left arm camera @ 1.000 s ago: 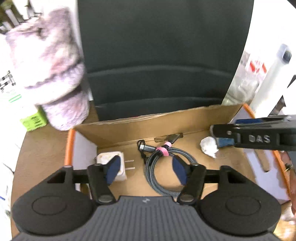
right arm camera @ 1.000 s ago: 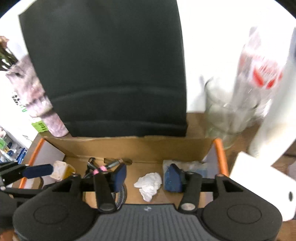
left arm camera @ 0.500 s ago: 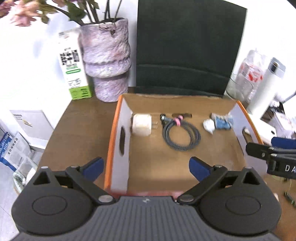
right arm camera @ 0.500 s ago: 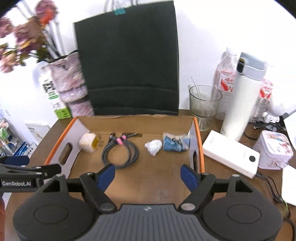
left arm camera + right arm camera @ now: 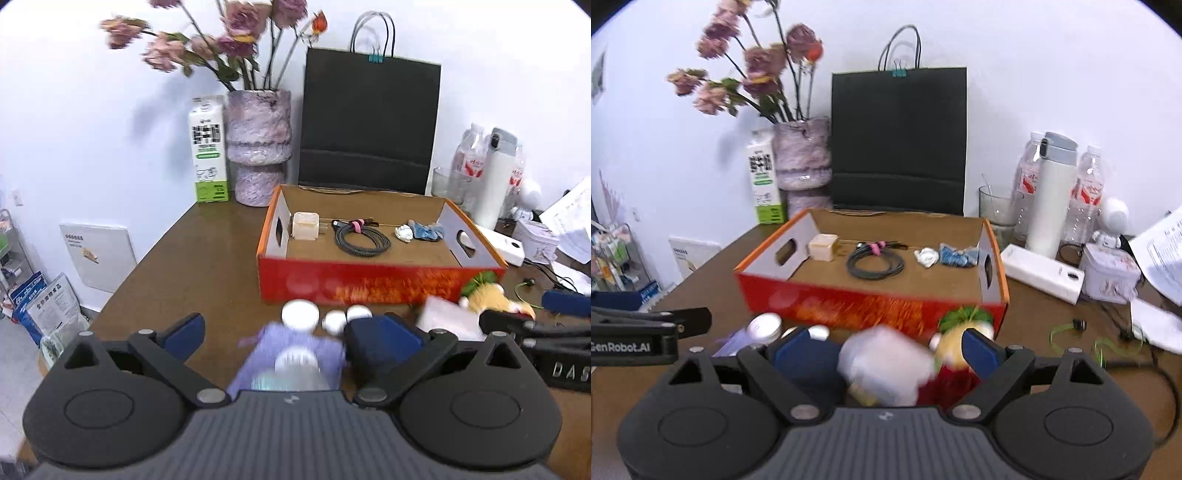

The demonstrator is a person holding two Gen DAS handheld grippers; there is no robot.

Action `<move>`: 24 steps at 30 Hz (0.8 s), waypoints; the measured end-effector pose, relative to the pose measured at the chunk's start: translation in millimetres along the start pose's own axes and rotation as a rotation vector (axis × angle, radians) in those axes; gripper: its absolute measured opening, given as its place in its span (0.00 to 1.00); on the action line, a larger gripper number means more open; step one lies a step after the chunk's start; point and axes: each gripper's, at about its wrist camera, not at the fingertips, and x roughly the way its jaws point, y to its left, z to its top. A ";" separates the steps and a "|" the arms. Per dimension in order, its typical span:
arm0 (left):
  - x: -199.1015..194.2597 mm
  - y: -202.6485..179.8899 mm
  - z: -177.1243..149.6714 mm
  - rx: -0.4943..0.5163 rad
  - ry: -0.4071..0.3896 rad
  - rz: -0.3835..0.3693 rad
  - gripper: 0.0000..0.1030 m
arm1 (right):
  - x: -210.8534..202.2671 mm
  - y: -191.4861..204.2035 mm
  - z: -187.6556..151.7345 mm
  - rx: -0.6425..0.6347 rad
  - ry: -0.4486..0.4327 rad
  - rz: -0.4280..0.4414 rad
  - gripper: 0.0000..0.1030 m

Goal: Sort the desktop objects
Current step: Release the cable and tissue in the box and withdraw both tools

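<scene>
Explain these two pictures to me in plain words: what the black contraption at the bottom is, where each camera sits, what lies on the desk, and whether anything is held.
No robot here: a person holds a two-finger gripper in each hand, each with a camera looking along its fingers. One picture comes from the left gripper, the other from the right gripper. Both have just been opening and now stand open, gripping nothing.

On the brown desk stands a cardboard tray holding a white charger, a coiled cable, crumpled white paper and a blue wrapper.

In front of the tray, blurred, lie a purple packet, white round caps, a white packet and a yellow plush toy.
</scene>
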 end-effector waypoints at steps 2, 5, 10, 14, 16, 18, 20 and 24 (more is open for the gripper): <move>-16.9 -0.2 -23.5 0.030 -0.026 -0.004 1.00 | -17.8 5.2 -27.5 -0.002 -0.015 -0.010 0.87; -38.3 0.5 -64.9 0.067 -0.067 0.008 1.00 | -42.1 12.7 -69.1 -0.030 -0.030 -0.026 0.87; -46.8 0.7 -126.2 0.052 0.008 -0.001 1.00 | -73.3 19.1 -128.4 -0.054 -0.019 -0.015 0.87; -67.3 3.0 -154.3 0.011 -0.025 0.039 1.00 | -100.1 18.6 -151.0 -0.046 -0.043 -0.038 0.87; -76.6 4.7 -162.2 -0.011 -0.044 0.031 1.00 | -109.5 17.0 -158.4 -0.019 -0.052 -0.041 0.87; -86.7 2.9 -167.6 -0.006 -0.077 0.035 1.00 | -116.5 17.5 -164.0 -0.009 -0.074 -0.039 0.87; -95.1 -1.8 -170.6 0.019 -0.135 0.043 1.00 | -121.5 15.9 -170.8 -0.005 -0.093 -0.050 0.87; -95.9 -7.9 -181.6 0.085 -0.195 0.061 1.00 | -120.2 16.1 -180.0 -0.012 -0.098 -0.056 0.87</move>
